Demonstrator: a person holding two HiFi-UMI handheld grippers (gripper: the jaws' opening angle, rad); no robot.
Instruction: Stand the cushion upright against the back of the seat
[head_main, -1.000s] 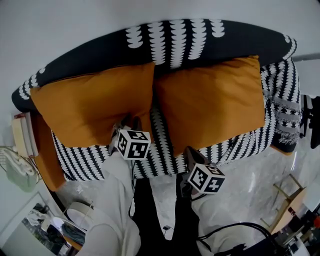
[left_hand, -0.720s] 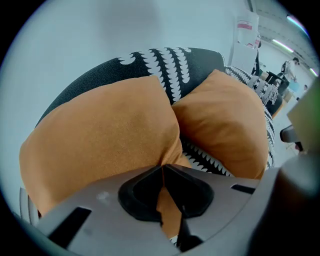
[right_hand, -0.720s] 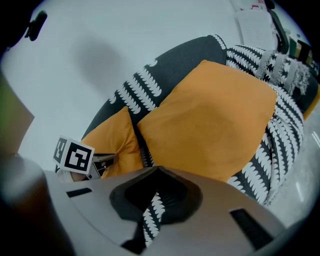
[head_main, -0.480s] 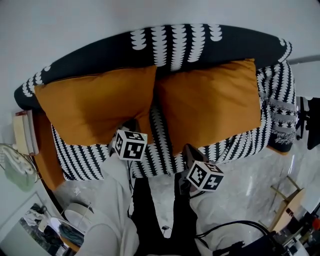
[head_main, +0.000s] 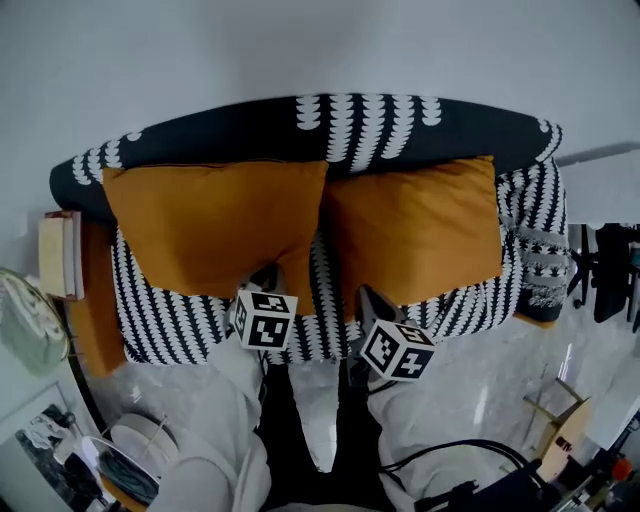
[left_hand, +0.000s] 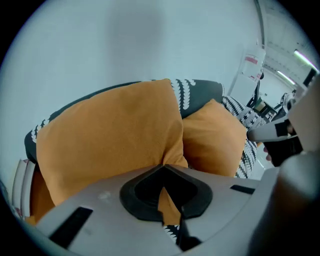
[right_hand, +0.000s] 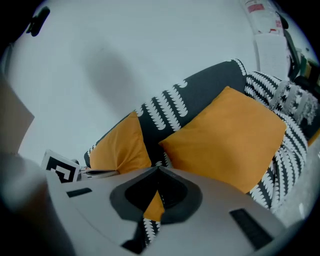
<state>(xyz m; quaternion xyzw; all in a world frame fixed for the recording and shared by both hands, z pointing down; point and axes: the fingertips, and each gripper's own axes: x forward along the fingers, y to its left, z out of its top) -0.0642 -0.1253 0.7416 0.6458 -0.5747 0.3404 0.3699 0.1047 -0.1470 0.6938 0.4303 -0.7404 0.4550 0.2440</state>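
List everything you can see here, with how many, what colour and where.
sofa: one, black with a white pattern, against the wall
left cushion: one, orange, sofa's left half
right cushion: one, orange, sofa's right half
books: small stack, pale, off the sofa's left end
floor: pale marble, in front of the sofa
left tongs: one, grey, shut on left cushion's lower corner
right tongs: one, grey, shut on right cushion's lower corner

Sofa (head_main: 240, 130): left cushion (head_main: 215, 225) and right cushion (head_main: 415, 225) side by side on its seat, against its back; books (head_main: 60, 255) beside its left end.
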